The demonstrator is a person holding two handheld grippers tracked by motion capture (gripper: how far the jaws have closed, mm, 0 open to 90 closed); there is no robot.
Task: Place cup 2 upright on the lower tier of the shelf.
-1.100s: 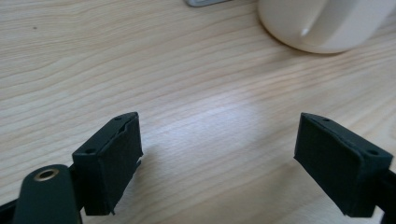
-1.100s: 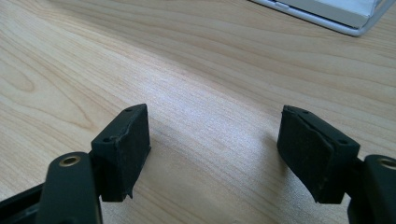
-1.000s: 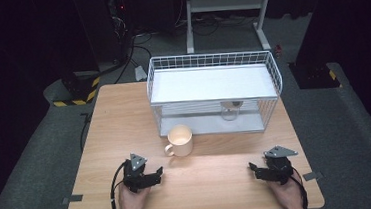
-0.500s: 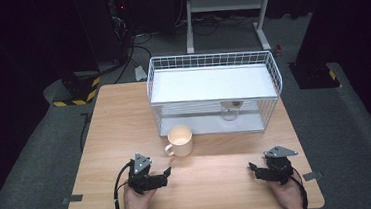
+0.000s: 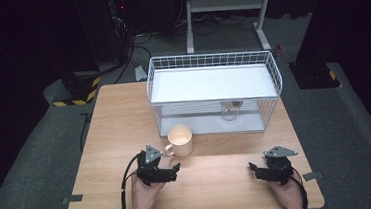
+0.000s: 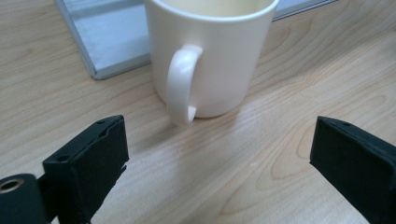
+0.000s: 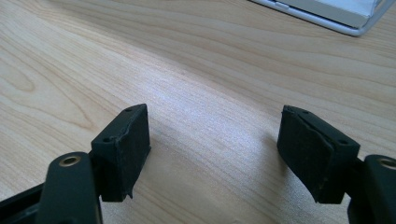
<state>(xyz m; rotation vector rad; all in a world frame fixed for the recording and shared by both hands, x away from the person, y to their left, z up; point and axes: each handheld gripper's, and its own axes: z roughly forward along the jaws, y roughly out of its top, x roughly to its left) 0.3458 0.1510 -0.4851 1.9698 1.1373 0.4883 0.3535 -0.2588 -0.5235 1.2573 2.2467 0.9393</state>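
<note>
A cream mug (image 5: 181,140) stands upright on the wooden table (image 5: 219,182), just in front of the white wire rack (image 5: 215,89). Its handle (image 6: 180,84) points toward my left gripper (image 5: 171,170). In the left gripper view the mug (image 6: 215,56) rises straight ahead and the left gripper (image 6: 217,140) is open wide, a short way from the handle and not touching it. My right gripper (image 5: 255,169) rests low near the table's front right. It is open over bare wood, with nothing between its fingers in the right gripper view (image 7: 215,126).
The wire rack has a white shelf on top and a flat grey base (image 6: 107,42). A clear glass (image 5: 230,112) stands under the shelf. A corner of the base (image 7: 336,14) lies ahead of the right gripper. Dark floor surrounds the table.
My left gripper has moved a little forward and to the right, closer to the mug's handle. The right gripper has stayed where it was.
</note>
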